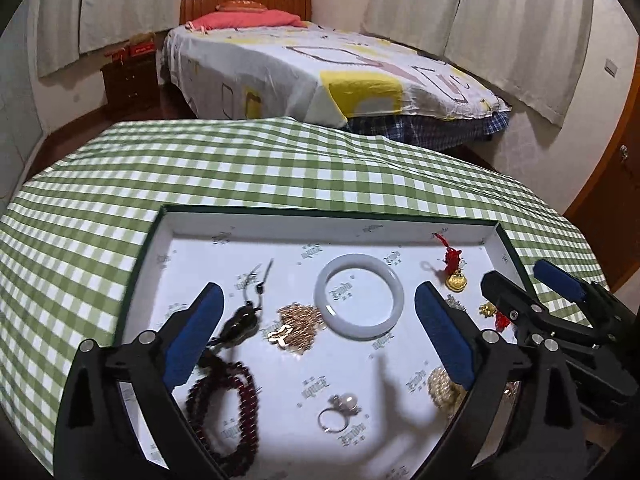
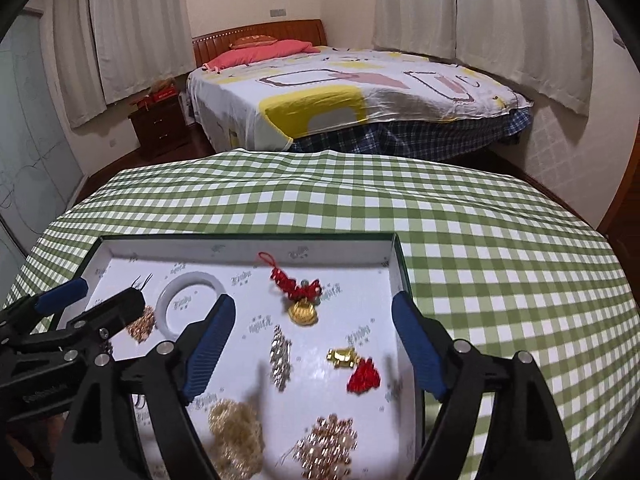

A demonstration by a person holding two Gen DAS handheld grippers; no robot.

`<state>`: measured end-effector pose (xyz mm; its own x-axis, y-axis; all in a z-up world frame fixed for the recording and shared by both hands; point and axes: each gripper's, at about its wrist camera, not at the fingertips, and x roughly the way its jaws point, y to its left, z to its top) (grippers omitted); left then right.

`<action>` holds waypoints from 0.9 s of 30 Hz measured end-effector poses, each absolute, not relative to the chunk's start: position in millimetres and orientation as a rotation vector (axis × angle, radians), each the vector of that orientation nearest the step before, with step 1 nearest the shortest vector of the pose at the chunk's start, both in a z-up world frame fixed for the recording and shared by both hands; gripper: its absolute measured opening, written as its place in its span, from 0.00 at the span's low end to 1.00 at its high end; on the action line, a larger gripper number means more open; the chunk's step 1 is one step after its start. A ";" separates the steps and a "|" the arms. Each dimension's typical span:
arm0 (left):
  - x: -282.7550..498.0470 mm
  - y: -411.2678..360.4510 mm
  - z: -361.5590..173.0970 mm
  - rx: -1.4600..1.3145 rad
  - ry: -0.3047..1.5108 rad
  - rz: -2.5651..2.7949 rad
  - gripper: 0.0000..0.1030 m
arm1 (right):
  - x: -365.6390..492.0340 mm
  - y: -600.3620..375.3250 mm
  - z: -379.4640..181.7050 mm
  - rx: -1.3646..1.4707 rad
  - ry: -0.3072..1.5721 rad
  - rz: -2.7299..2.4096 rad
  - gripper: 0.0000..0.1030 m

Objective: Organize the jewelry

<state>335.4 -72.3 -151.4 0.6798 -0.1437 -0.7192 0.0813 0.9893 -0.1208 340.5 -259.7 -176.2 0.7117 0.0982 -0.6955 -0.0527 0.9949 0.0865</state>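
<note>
Both my grippers, left (image 1: 320, 336) and right (image 2: 312, 348), stand wide and empty. Below them every piece lies in the shallow white green-rimmed tray (image 1: 280, 220), the pale jade bangle (image 1: 359, 300) farthest; sorting looks nearly done.

Two handheld grippers are seen, built alike. The left gripper (image 1: 320, 332) is made of matte black plastic: broad arms with triangular recesses are joined by slimmer black links, and round silver screw heads are set at the joints. Each finger is faced with a long, ribbed blue pad (image 1: 444, 334), rounded at its tip. The right gripper (image 2: 314, 348) is formed the same way, with black arms, silver screws and blue fingers (image 2: 210, 350). Faint lettering, too small to be read, is moulded into one black body
</note>
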 end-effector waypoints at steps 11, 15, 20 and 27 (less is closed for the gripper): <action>300.7 -54.9 -138.3 -0.061 0.783 -0.079 0.92 | 307.6 -251.5 -165.3 0.046 0.738 0.066 0.78; 277.8 -51.4 -126.9 -0.056 0.760 -0.086 0.92 | 287.8 -247.8 -154.5 0.039 0.708 0.066 0.78; 249.0 -48.9 -108.8 -0.037 0.732 -0.095 0.92 | 259.0 -244.8 -137.0 0.037 0.667 0.067 0.78; 206.6 -39.5 -73.5 -0.031 0.668 -0.072 0.96 | 219.5 -240.9 -110.5 0.041 0.621 0.076 0.79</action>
